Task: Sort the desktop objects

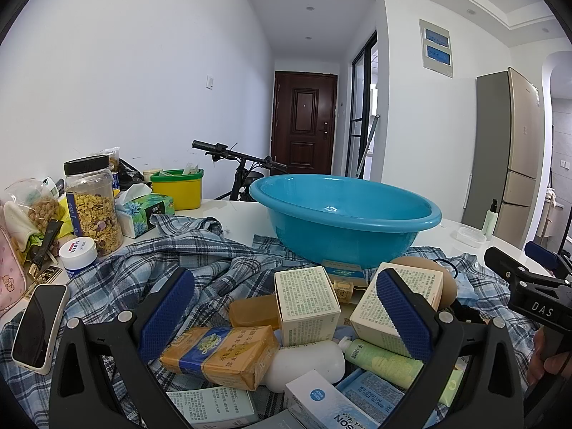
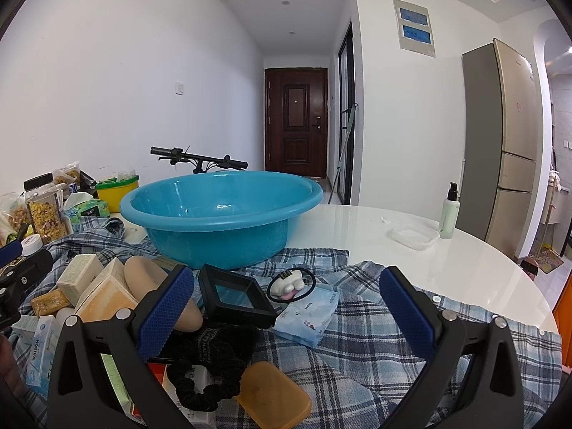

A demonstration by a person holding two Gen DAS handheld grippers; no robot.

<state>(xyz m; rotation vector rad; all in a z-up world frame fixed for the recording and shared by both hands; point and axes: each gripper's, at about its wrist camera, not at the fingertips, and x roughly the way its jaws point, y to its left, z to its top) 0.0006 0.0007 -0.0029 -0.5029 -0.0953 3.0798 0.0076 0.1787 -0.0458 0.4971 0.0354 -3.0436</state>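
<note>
Rightward, bare table (image 2: 411, 250) beyond shirt (image 2: 375, 321).

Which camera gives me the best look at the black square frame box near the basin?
The right wrist view. The black square frame box lies there unobstructed on the plaid cloth, just in front of the blue basin, its clear window visible. In the left wrist view I cannot make it out; cartons block that area.
</note>
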